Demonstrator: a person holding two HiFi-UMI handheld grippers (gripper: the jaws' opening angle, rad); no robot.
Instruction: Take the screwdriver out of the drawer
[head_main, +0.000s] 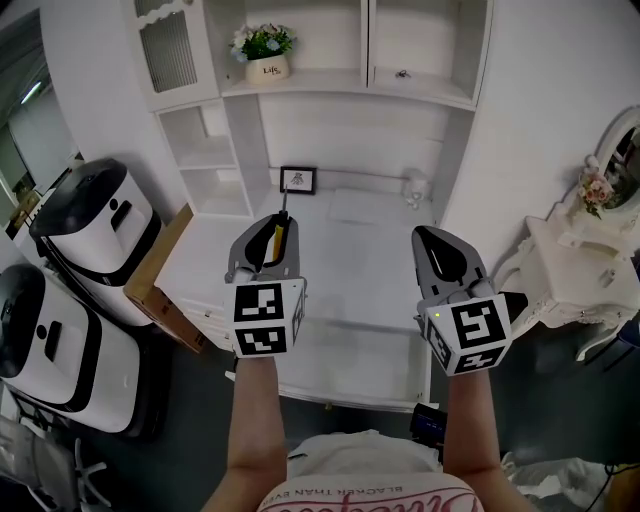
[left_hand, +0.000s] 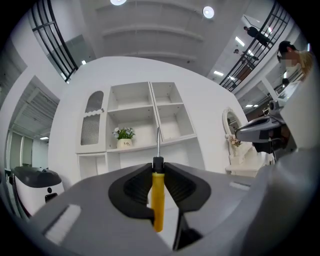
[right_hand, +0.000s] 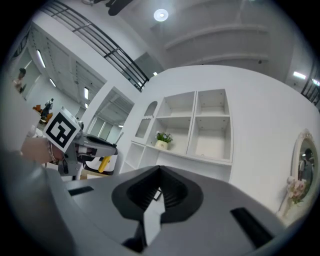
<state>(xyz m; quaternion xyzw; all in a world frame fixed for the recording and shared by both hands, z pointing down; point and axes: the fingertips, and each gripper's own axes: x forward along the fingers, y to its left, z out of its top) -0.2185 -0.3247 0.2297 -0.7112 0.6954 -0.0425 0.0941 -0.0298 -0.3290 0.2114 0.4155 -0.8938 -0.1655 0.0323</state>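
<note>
A screwdriver (head_main: 277, 238) with a yellow handle and a thin metal shaft is clamped between the jaws of my left gripper (head_main: 282, 216), which is held level above the white desk (head_main: 350, 300). In the left gripper view the handle (left_hand: 158, 200) runs up between the dark pads and the shaft sticks out past the left gripper's tips (left_hand: 158, 161). My right gripper (head_main: 426, 233) hovers beside it on the right, shut with nothing in it; its tips (right_hand: 159, 169) meet. The right gripper view also shows the left gripper (right_hand: 95, 147) with the yellow handle (right_hand: 104, 163). No open drawer shows.
A white shelf unit (head_main: 300, 90) rises behind the desk, with a flower pot (head_main: 266, 55) on it and a small picture frame (head_main: 298, 180) below. Two white machines (head_main: 90, 230) and a cardboard box (head_main: 160, 270) stand at the left, a white dressing table (head_main: 570, 250) at the right.
</note>
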